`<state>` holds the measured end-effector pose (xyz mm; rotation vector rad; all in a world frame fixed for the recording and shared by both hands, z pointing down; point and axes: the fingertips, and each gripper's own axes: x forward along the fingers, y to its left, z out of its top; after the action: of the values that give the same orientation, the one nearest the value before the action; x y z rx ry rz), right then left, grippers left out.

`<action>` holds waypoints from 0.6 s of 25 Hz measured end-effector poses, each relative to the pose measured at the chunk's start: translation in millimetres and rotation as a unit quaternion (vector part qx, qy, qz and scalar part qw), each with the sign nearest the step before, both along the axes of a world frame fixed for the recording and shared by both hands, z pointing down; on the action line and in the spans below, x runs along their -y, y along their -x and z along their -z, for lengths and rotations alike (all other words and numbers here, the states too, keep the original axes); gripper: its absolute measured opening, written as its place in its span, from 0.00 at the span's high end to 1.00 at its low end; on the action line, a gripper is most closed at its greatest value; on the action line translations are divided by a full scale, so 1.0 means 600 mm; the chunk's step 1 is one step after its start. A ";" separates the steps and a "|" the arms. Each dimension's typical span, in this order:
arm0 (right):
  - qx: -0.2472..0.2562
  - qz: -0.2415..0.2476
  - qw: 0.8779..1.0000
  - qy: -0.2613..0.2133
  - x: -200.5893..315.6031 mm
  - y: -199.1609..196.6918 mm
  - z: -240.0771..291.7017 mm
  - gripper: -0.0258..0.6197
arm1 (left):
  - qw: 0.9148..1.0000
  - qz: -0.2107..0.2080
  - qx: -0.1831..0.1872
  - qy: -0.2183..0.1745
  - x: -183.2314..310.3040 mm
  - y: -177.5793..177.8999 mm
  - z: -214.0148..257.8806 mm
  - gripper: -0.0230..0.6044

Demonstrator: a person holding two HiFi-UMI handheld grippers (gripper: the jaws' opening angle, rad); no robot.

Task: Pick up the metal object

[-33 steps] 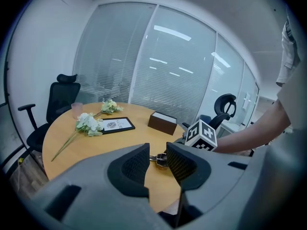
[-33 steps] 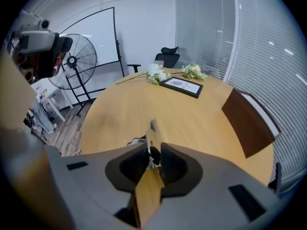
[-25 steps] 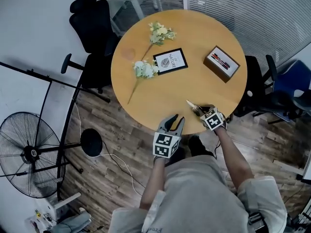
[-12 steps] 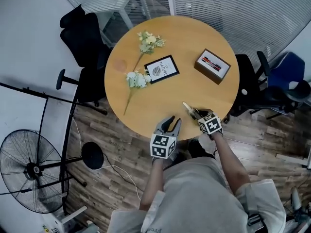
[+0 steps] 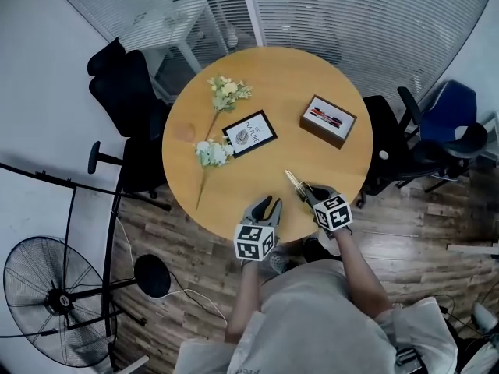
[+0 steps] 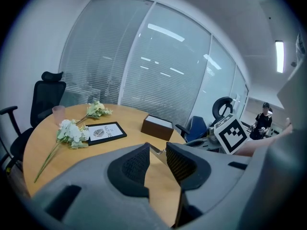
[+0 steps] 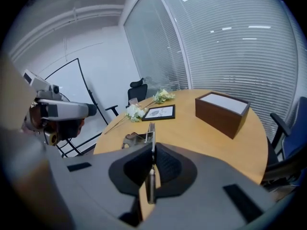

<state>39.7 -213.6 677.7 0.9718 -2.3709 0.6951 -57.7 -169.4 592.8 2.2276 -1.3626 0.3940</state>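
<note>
Right gripper view: my right claw (image 7: 152,153) is clamped tight on the thin metal object (image 7: 151,131), which pokes forward over the round wooden table (image 7: 206,133). My left claw (image 6: 157,159) stands partly open, gripping nothing.

Office meeting room: round table (image 5: 257,92), swivel chairs (image 5: 117,84), glass partitions with blinds (image 5: 351,14).

The metal object (image 7: 151,130) — thin, shiny, seen edge-on — sits pinched upright between the right tongs (image 7: 152,150), its tip jutting forward over the surface (image 7: 192,128), well apart from the brown box (image 7: 221,110).
</note>
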 end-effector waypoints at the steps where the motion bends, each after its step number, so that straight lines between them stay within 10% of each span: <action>1: 0.005 -0.004 1.000 -0.007 0.003 0.000 0.010 0.96 | 1.000 -0.001 -0.001 -0.001 0.003 0.001 0.000 0.80; 15: 0.077 -0.106 0.990 -0.055 0.030 -0.050 0.094 0.96 | 1.000 -0.016 -0.010 -0.013 0.042 -0.002 0.010 0.80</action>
<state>69.4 -231.9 621.4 1.2734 -2.4847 0.7476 -56.5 -194.6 586.7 2.2716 -1.3301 0.3663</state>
